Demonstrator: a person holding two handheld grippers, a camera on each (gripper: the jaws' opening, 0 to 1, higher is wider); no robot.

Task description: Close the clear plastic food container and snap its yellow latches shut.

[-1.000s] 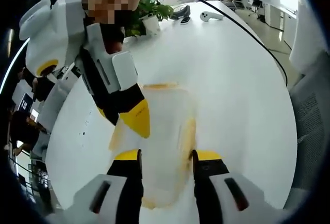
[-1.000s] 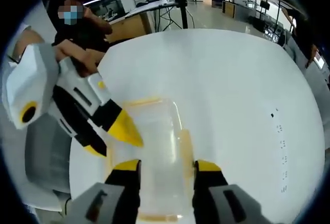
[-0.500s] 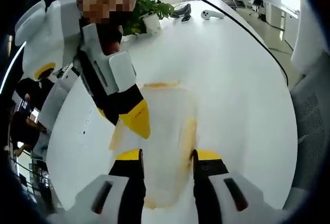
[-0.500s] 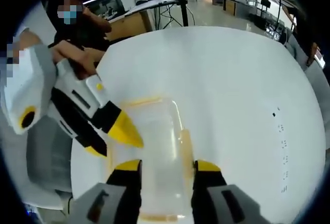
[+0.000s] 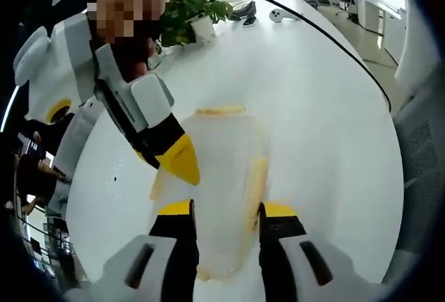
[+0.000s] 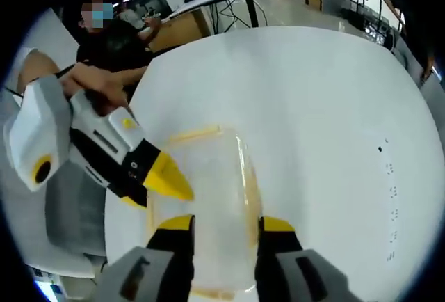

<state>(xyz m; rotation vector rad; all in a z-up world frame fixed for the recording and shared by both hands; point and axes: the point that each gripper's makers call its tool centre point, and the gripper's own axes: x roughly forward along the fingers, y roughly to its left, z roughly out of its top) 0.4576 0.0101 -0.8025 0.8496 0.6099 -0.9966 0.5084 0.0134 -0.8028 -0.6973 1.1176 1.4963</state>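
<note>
Both views are looking steeply down at close range from opposite ends of the container (image 5: 219, 177), sharing it and the white surface (image 6: 327, 121) toward 12 o'clock.

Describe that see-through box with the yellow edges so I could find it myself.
Start with the big white table. Near its closer end, right in front of both yellow-tipped grippers, lies the clear plastic food container, a rounded rectangle with its lid on. Its yellow latches along the rim set it apart from the potted plant at the table's far end.
</note>
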